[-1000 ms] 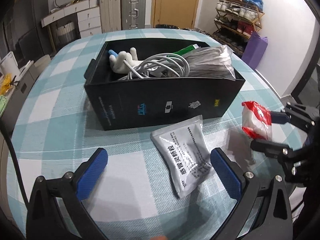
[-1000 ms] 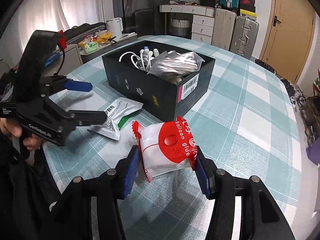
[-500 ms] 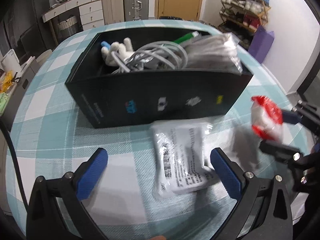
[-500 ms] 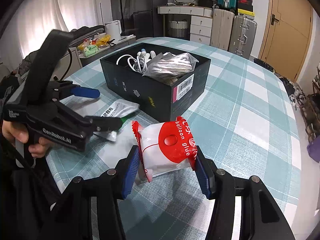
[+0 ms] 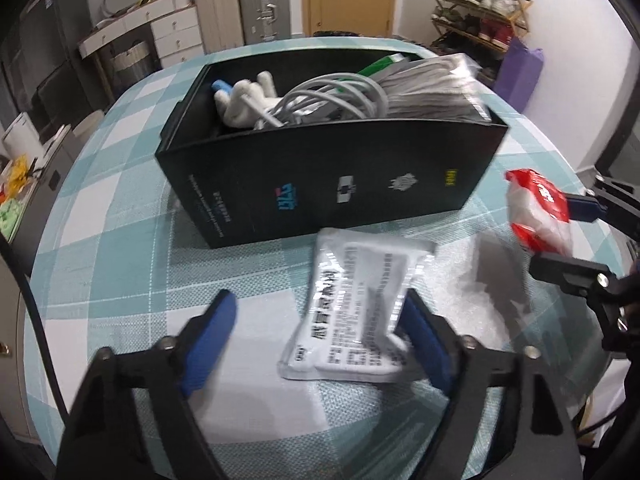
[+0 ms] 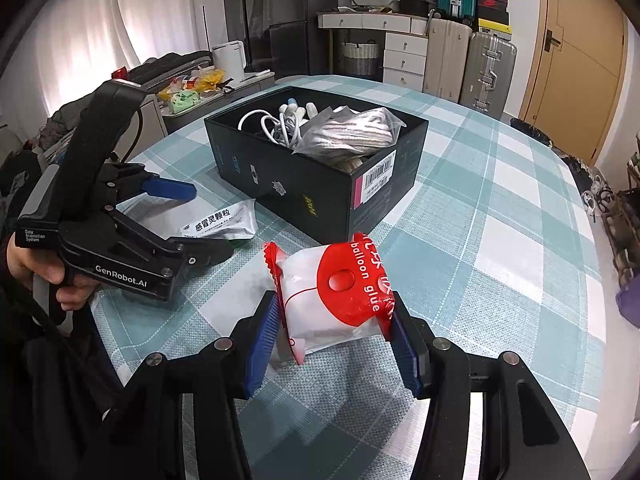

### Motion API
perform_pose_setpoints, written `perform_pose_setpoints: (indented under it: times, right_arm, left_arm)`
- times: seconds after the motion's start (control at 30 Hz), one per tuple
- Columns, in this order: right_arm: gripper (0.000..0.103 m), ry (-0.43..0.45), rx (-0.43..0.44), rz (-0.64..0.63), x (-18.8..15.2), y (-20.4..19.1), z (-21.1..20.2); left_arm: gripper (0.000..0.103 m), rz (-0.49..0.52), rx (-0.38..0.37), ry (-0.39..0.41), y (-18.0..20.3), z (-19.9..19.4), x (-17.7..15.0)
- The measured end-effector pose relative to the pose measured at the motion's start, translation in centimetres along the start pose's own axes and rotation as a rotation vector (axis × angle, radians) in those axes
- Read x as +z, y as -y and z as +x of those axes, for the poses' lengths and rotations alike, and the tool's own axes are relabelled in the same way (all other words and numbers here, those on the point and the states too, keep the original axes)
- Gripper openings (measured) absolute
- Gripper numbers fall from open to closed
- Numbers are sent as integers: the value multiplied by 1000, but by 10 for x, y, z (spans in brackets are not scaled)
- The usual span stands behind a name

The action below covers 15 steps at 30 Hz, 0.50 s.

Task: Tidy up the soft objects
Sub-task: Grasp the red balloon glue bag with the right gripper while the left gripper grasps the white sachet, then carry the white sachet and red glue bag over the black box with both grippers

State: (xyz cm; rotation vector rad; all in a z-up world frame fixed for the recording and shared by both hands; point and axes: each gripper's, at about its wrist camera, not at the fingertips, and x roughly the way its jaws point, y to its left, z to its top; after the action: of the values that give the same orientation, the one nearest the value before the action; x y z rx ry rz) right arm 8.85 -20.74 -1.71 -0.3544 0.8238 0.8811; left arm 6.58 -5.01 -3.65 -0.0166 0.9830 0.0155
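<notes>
While the right tool (image 6: 332,344) clamps a red-and-white packet (image 6: 336,296) marked "balloon glue" between its blue pads, the left tool (image 5: 320,340) stands over a silver sachet (image 5: 356,312) on the bench (image 5: 120,216). The left tool's jaws have just been closing, with the sachet between them: its right pad (image 5: 424,344) meets the sachet's edge at about 3 o'clock, but its left pad (image 5: 208,344) stands clear at about 9 o'clock, so the sachet is not gripped. The sachet's far end reaches close to the near wall of a black box (image 5: 328,184), which sits at 12 o'clock from the left tool.

Seen from the right wrist, the box (image 6: 316,176) lies at about 11 o'clock from the glue packet, a barcode label on its end wall. Inside it, a coil of white cable (image 6: 276,124) fills the far-left part, a clear bag of grey striped cloth (image 6: 352,136) the right part, and they touch in the middle. The left wrist view also shows a white soft toy (image 5: 244,100) at the box's 10 o'clock corner, beside the cable (image 5: 336,96).

A person's hand (image 6: 44,276) grips the left tool's handle at 9 o'clock in the right wrist view. In the left wrist view the glue packet (image 5: 536,212) shows at 3 o'clock, held above the checked cloth on the bench, well apart from the sachet.
</notes>
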Motion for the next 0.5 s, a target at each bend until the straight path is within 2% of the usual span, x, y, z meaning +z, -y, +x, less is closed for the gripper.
perform_pose_setpoints:
  times: [0.07, 0.1, 0.13, 0.3, 0.5]
  right_arm:
    - [53, 2, 1, -2, 0, 0, 0]
    - [53, 3, 0, -3, 0, 0, -1]
    - [53, 4, 0, -4, 0, -1, -1]
    - [53, 14, 2, -8, 3, -3, -1]
    - [53, 38, 13, -19, 6, -8, -2]
  left_arm:
    - [58, 27, -15, 19, 4, -4, -2]
    - [46, 34, -19, 25, 5, -5, -2]
    - [42, 43, -23, 29, 6, -6, -3]
    - [34, 59, -44, 43, 7, -11, -4]
    - [32, 49, -69, 67, 3, -15, -7]
